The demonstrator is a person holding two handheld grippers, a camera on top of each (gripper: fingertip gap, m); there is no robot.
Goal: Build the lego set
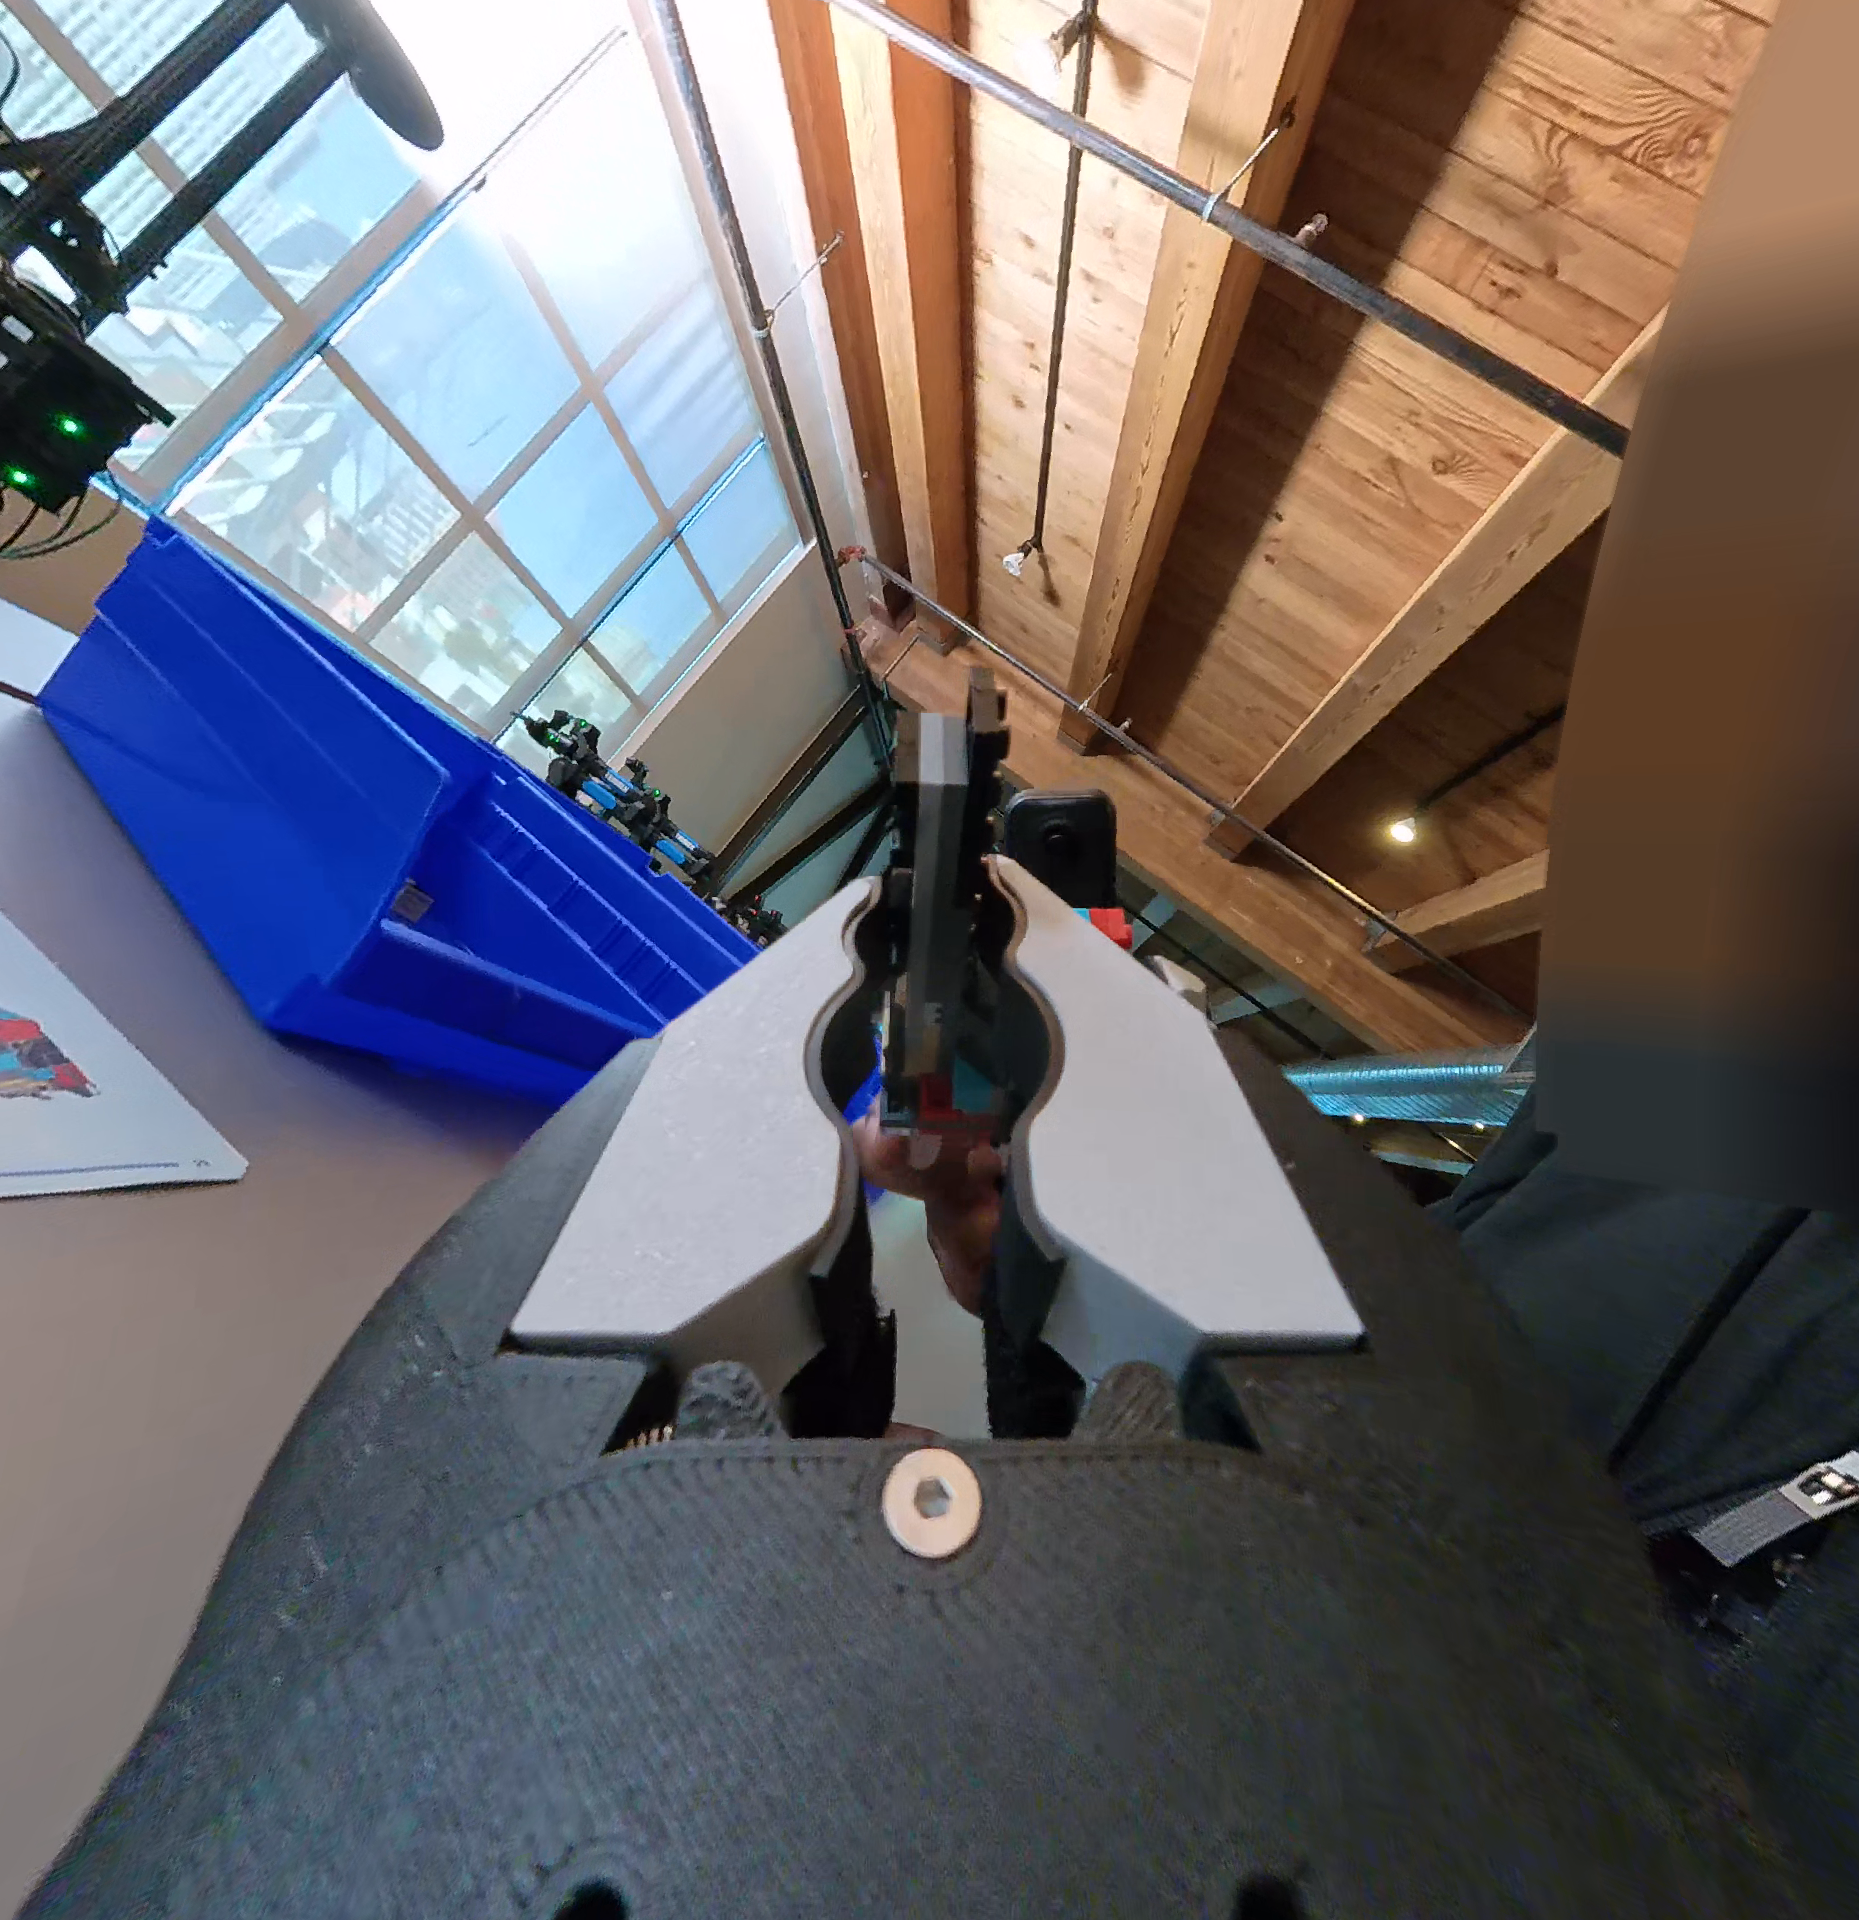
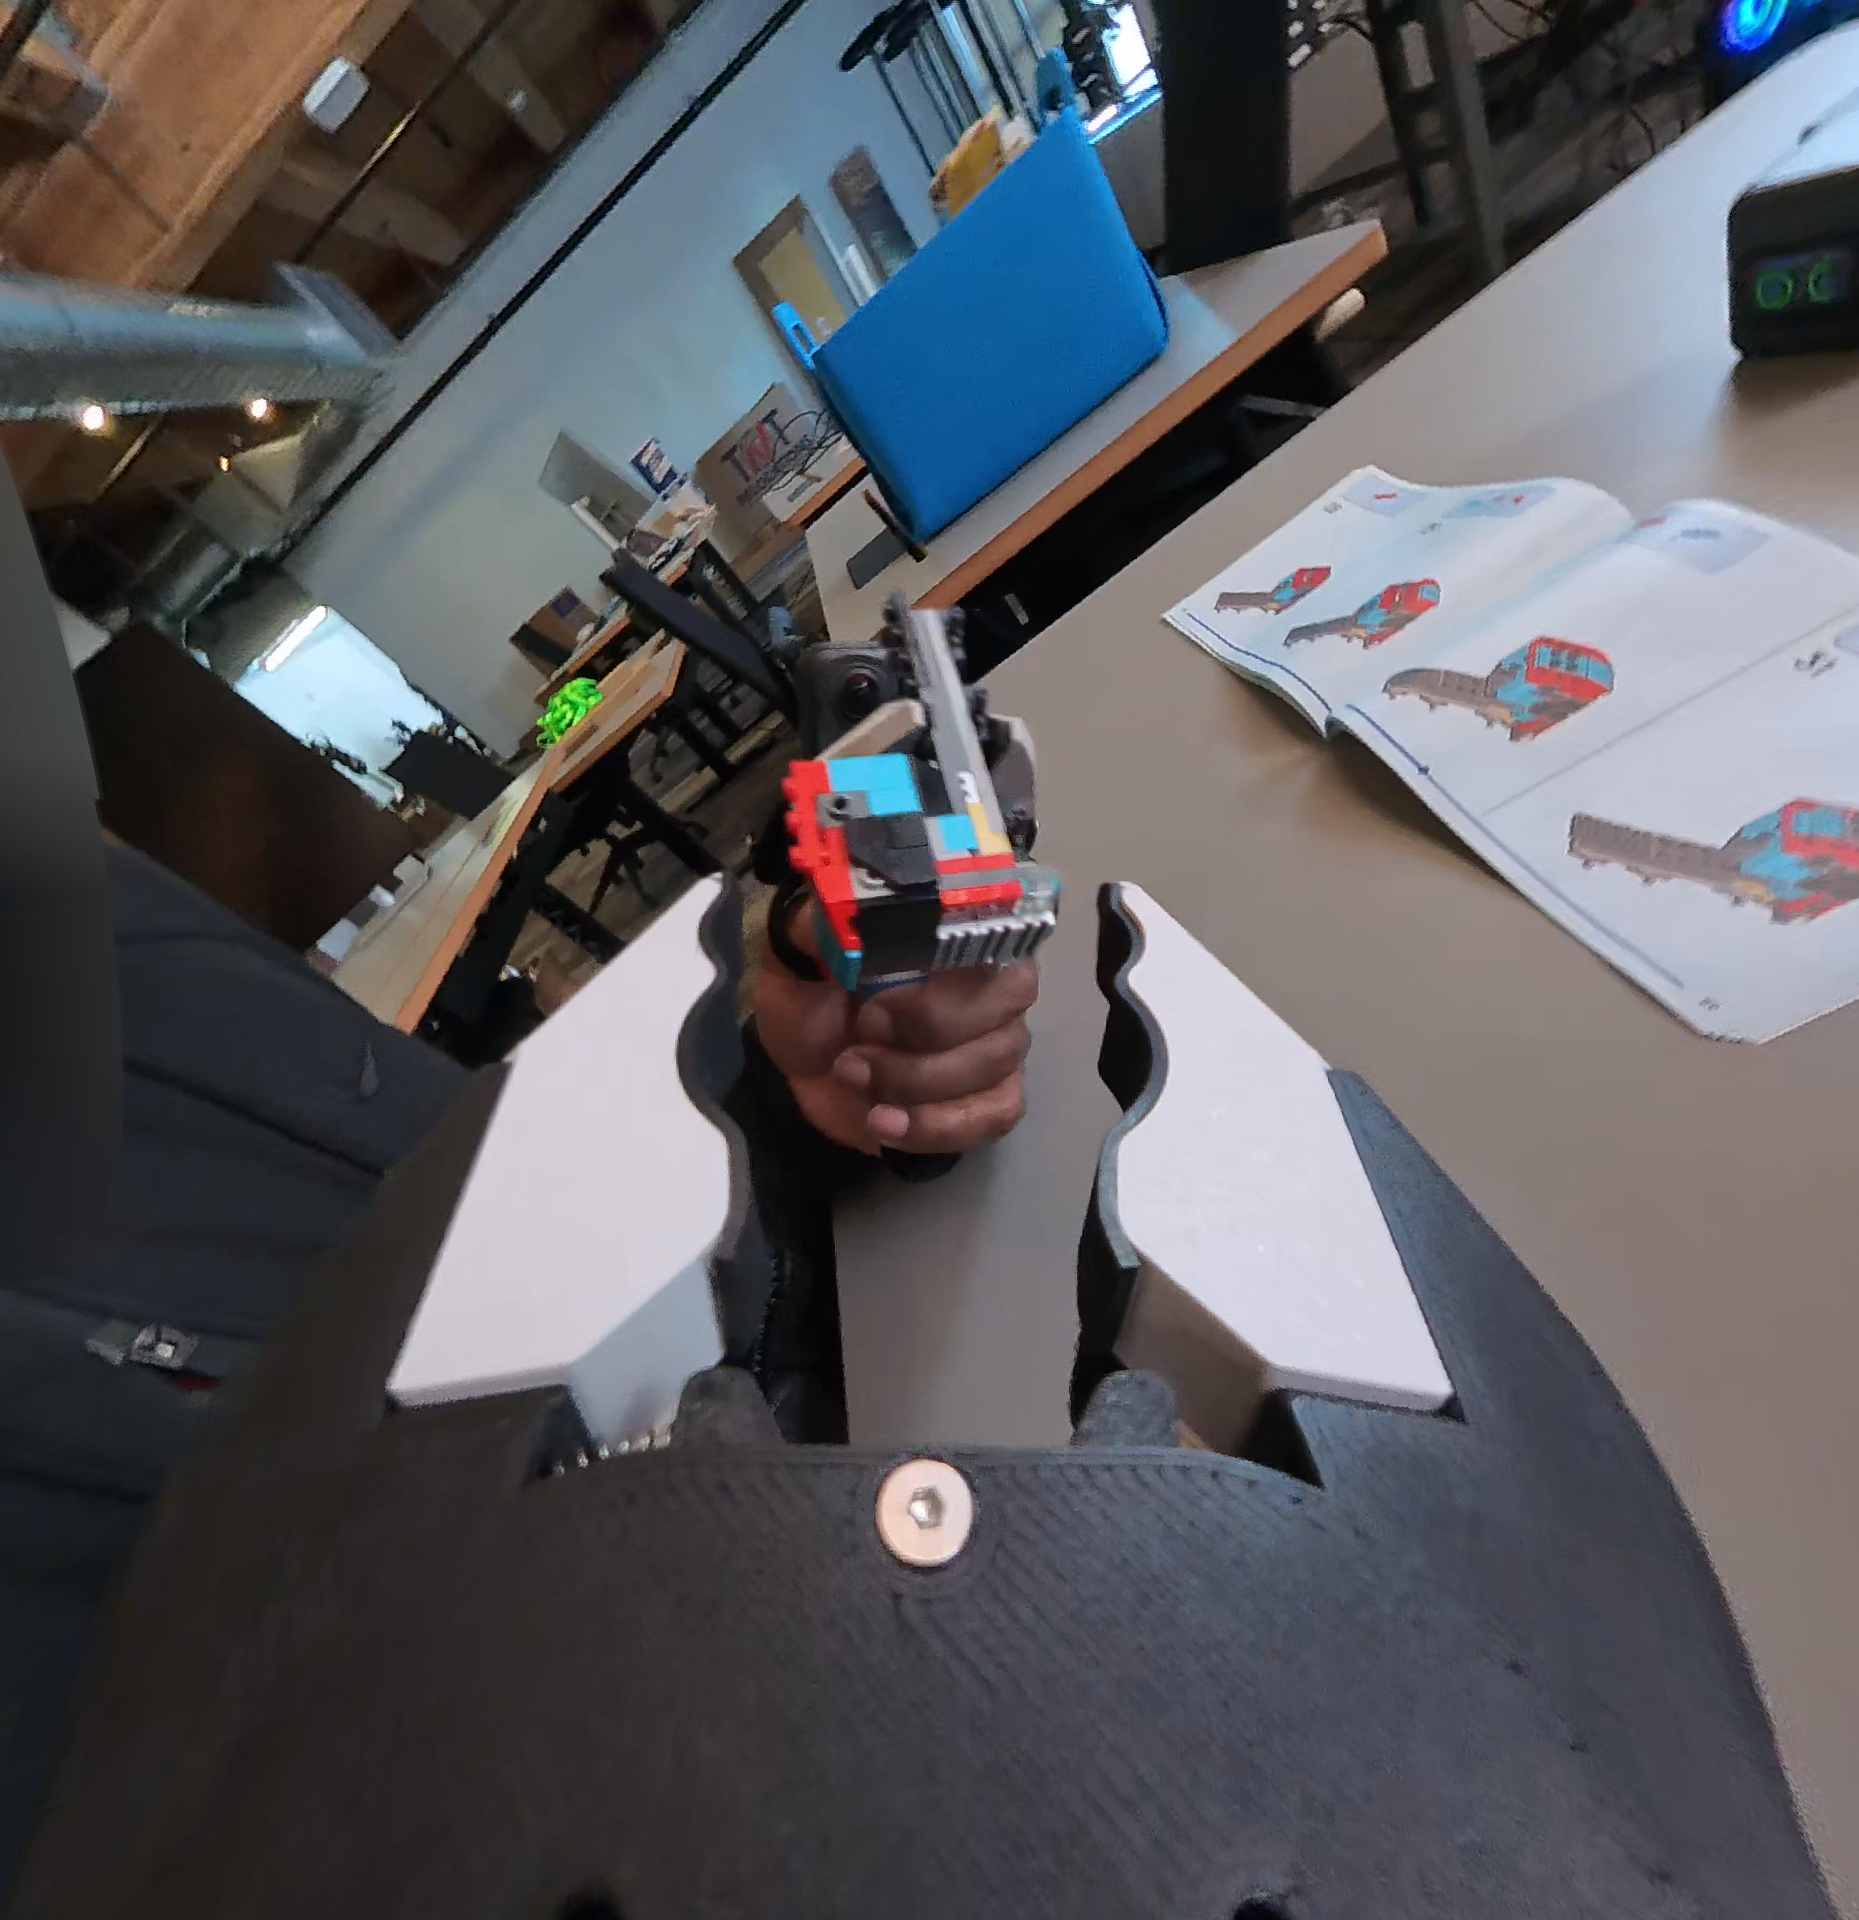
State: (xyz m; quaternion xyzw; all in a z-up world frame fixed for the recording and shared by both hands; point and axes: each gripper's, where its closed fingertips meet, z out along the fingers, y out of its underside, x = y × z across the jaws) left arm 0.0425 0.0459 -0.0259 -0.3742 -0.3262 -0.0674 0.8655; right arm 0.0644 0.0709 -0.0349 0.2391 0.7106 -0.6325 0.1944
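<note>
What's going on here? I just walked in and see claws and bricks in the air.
A person is building a lego model with two hand-held claws. The left claw is shut on the model's long grey base, holding it up above the table. The right claw is open and empty, pointing at the model's red and blue end. An open instruction booklet lies on the table, with a blue bin farther off.

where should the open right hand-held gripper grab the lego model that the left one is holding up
Grip the blocky red-and-blue cab end of the lego model, coming head-on with the right hand-held gripper. That end faces it and juts clear of the left hand-held gripper, which clamps the thin grey plate.
</note>
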